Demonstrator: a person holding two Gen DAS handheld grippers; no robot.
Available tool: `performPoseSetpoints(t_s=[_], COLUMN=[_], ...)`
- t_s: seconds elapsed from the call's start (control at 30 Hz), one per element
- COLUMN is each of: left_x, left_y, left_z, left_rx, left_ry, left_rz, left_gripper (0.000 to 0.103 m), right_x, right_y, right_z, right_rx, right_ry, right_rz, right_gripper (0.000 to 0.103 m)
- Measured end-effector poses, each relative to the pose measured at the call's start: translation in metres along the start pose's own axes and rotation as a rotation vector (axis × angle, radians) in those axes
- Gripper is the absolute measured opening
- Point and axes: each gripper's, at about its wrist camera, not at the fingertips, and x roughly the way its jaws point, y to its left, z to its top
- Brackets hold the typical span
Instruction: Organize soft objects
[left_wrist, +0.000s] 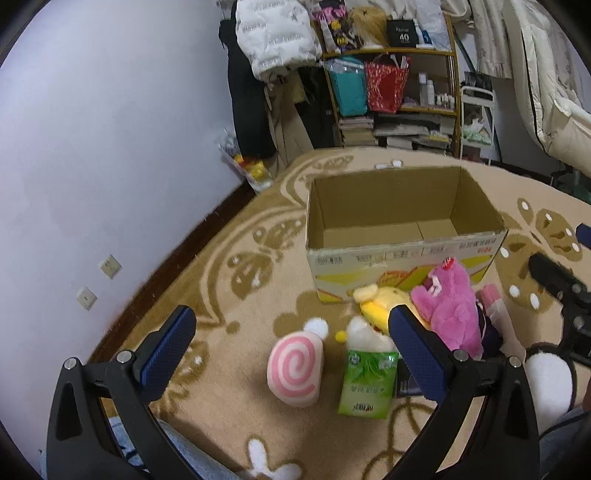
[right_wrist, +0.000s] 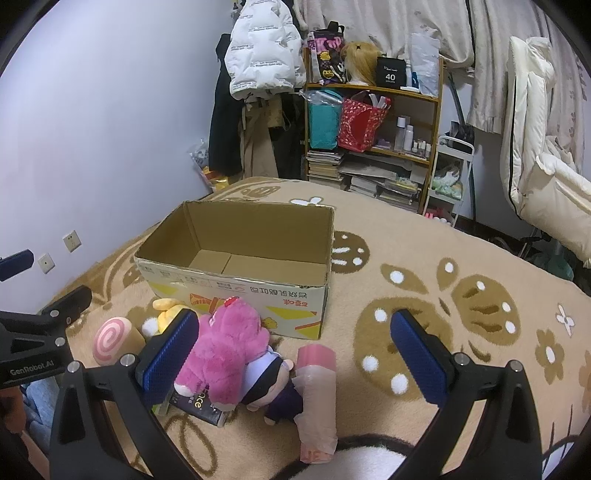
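Both tongs stand wide and hold nothing: the left tongs (left_wrist: 291, 330) hover low in the frame above the pink swirl cushion (left_wrist: 295, 369) and the green tissue pack (left_wrist: 367, 384). The right tongs (right_wrist: 295, 334) hang over the pink plush (right_wrist: 225, 354). The cardboard box (right_wrist: 236, 284), open, sits mid-frame on the patterned blanket (right_wrist: 461, 295), just behind the toys.

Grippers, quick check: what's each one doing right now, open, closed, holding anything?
Left gripper: open, holding nothing, above the toys.
Right gripper: open, holding nothing, above the pink bear.
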Motion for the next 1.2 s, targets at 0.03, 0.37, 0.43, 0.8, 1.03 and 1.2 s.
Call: performPoseSetpoints(t_s=[0.03, 0.37, 0.43, 0.8, 1.03, 1.2], left_x=[0.003, 0.028, 0.034, 0.085, 0.105, 0.117], left_y=[0.001, 0.030, 0.039, 0.049, 0.037, 0.031], left_z=[0.000, 0.012, 0.013, 0.006, -0.002, -0.009], left_rx=[-0.001, -0.087, -0.123, -0.184, -0.167, -0.153], left_ry=[0.011, 0.067, 0.086, 0.231, 0.310, 0.359], left_rz=[0.007, -0.012, -0.029, -0.042, -0.080, -0.086], left_gripper=[0.103, 0.103, 0.103, 0.103, 0.103, 0.103], right_x=[0.000, 0.025, 0.033, 0.076, 0.085, 0.099], right_y=[-0.002, -0.018, -0.019, 0.000, 0.017, 0.023], right_z=[0.000, 0.006, 0.007, 0.001, -0.005, -0.012], right_rx=[0.002, 0.114, 0.144, 0.094, 0.084, 0.115], right_ry=[-0.001, 0.054, 0.069, 0.158, 0.188, 0.239], right_rz=[-0.001, 0.087, 0.104, 0.134, 0.200, 0.222], right_gripper=[0.103, 0.103, 0.103, 0.103, 0.103, 0.098])
